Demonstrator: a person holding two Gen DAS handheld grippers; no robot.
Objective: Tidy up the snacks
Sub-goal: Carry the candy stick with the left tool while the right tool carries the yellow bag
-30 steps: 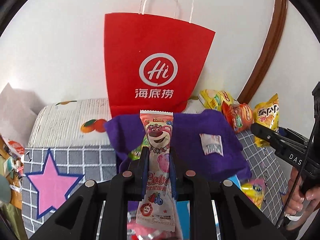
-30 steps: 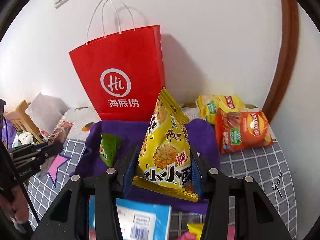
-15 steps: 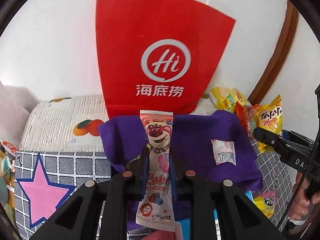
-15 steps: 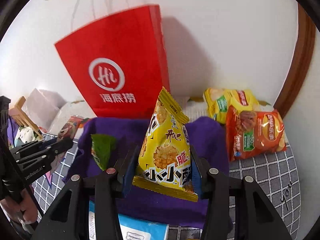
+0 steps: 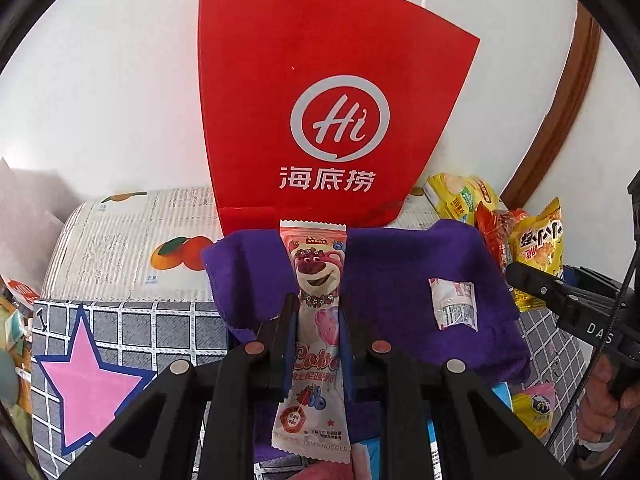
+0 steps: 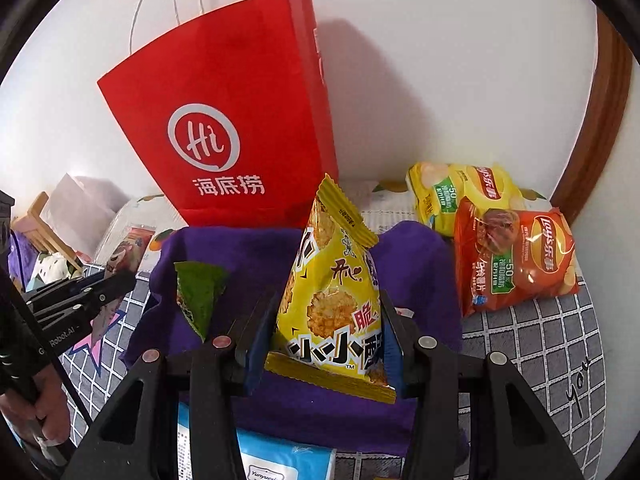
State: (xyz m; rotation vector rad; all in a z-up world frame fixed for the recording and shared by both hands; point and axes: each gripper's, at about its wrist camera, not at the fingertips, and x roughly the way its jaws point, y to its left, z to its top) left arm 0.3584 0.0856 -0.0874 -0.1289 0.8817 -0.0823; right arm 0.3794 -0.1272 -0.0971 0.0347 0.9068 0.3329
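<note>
My left gripper [image 5: 316, 316] is shut on a long pink bear-print snack stick [image 5: 316, 280], held upright over a purple cloth [image 5: 400, 280]. My right gripper [image 6: 326, 312] is shut on a yellow triangular snack bag [image 6: 332, 292], also above the purple cloth [image 6: 248, 256]. A tall red paper bag [image 5: 320, 120] stands against the wall just behind the cloth; it also shows in the right wrist view [image 6: 232, 128]. A green snack packet [image 6: 200, 292] lies on the cloth. The right gripper and its yellow bag [image 5: 540, 248] show at the right of the left wrist view.
A yellow chip bag [image 6: 460, 192] and an orange chip bag [image 6: 516, 260] lie to the right by a wooden door frame [image 6: 600, 120]. A small white packet [image 5: 454, 304] lies on the cloth. A blue tissue pack [image 6: 280, 460] sits near. A checked cover with a pink star [image 5: 88, 376] is left.
Both grippers have moved forward and closer to the red bag with their snacks still held. The bag looms larger in both views.
</note>
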